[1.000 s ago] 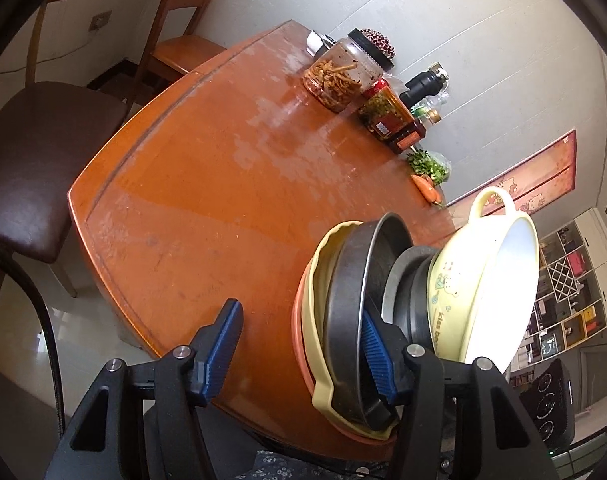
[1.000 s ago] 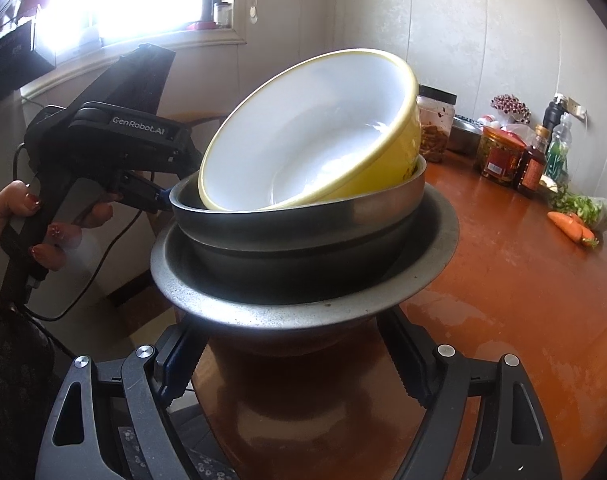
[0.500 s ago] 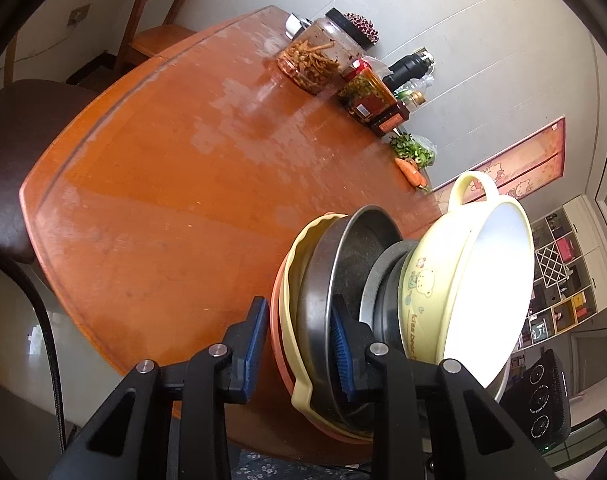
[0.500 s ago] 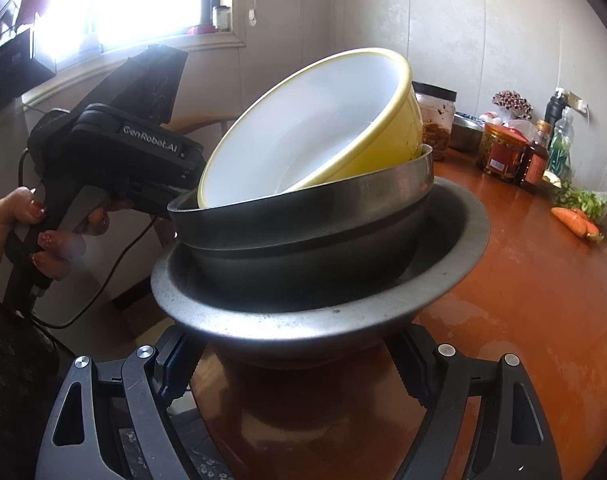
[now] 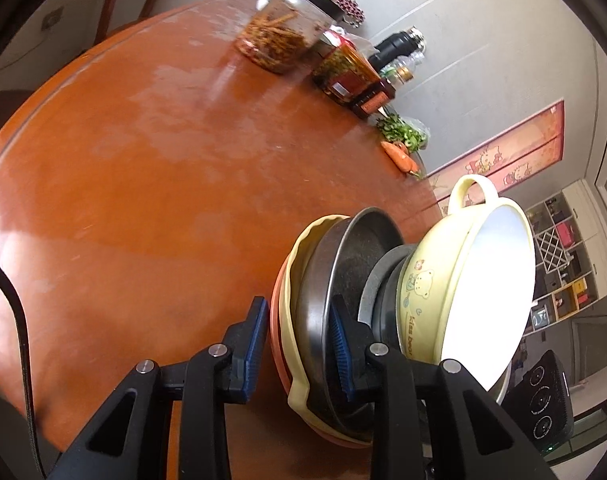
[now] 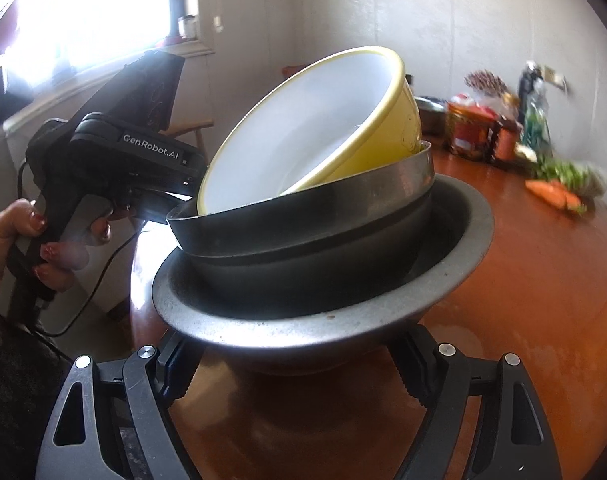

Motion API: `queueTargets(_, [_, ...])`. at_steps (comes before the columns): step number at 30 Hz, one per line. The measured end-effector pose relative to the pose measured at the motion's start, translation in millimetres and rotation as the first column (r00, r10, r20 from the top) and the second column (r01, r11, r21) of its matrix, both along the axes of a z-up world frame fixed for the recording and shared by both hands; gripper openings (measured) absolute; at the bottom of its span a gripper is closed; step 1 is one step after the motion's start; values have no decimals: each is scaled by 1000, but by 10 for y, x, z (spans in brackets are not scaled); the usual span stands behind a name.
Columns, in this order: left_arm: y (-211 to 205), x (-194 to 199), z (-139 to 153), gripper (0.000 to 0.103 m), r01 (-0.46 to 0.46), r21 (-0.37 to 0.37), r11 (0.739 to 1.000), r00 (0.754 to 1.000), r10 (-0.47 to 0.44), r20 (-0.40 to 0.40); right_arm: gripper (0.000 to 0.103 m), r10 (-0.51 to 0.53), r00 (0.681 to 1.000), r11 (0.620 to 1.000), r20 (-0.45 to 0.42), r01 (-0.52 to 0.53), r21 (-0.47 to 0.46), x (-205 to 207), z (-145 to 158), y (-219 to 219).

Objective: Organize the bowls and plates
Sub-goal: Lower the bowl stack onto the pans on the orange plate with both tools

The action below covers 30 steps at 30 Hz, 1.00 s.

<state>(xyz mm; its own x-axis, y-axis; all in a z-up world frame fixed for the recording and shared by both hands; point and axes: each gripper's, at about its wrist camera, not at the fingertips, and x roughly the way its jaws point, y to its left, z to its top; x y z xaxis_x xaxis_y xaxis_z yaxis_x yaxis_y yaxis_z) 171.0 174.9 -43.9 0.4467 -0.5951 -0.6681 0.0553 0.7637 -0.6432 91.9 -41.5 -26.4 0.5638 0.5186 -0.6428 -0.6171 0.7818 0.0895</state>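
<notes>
Clamping plate rims (image 5: 303,320), left claw (image 5: 295,336); right claw (image 6: 295,376) around bowl stack (image 6: 323,280), contact hidden.

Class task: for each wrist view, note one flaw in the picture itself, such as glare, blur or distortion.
Left wrist view: the yellow bowl's white inside is blown out and the table edge bends. Right wrist view: the window glares white; the carrot and jars are smeared by blur.

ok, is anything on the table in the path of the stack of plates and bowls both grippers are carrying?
Nothing visible. The orange wooden table is bare ahead of the stack of plates and bowls. The jars and bottles and carrot sit along its far edge. The left gripper clamps the plate rims; the right gripper cradles the stack's base.
</notes>
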Motion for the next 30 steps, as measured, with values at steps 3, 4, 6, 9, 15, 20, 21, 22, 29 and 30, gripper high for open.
queueTargets(3, [-192, 115, 37, 31, 20, 24, 1000, 1000, -20, 0, 83, -22, 999, 999, -36, 24, 34, 62, 14, -168])
queueTargets(4, [-232, 138, 43, 31, 26, 25, 999, 1000, -26, -1, 83, -29, 998, 998, -50, 31, 46, 80, 15, -222])
queueTargets(6, [-361, 215, 35, 31, 46, 27, 999, 999, -45, -14, 83, -43, 997, 998, -65, 47, 52, 86, 27, -309])
queueTargets(9, [-531, 300, 19, 31, 71, 34, 997, 997, -70, -24, 83, -77, 996, 997, -51, 78, 15, 140, 46, -451])
queueTargets(15, [-889, 478, 23, 31, 107, 47, 993, 994, -106, -32, 83, -120, 991, 993, -65, 120, -2, 282, 40, -744])
queueTargets(20, [-1116, 627, 18, 31, 117, 45, 992, 993, -115, -37, 83, -156, 985, 988, -80, 156, -7, 391, 55, -961])
queueTargets(21, [-1149, 656, 15, 31, 116, 41, 992, 993, -114, -39, 83, -163, 983, 987, -81, 163, -9, 420, 56, -1001])
queueTargets(22, [-1188, 687, 12, 31, 115, 39, 993, 993, -114, -39, 83, -167, 982, 986, -83, 167, -9, 443, 62, -1013])
queueTargets(29, [-1324, 809, 16, 31, 114, 37, 993, 993, -112, -34, 83, -195, 975, 981, -102, 196, -5, 592, 83, -1152])
queueTargets(30, [-1330, 811, 29, 31, 112, 41, 993, 993, -110, -29, 83, -197, 975, 980, -105, 197, -3, 617, 81, -1157])
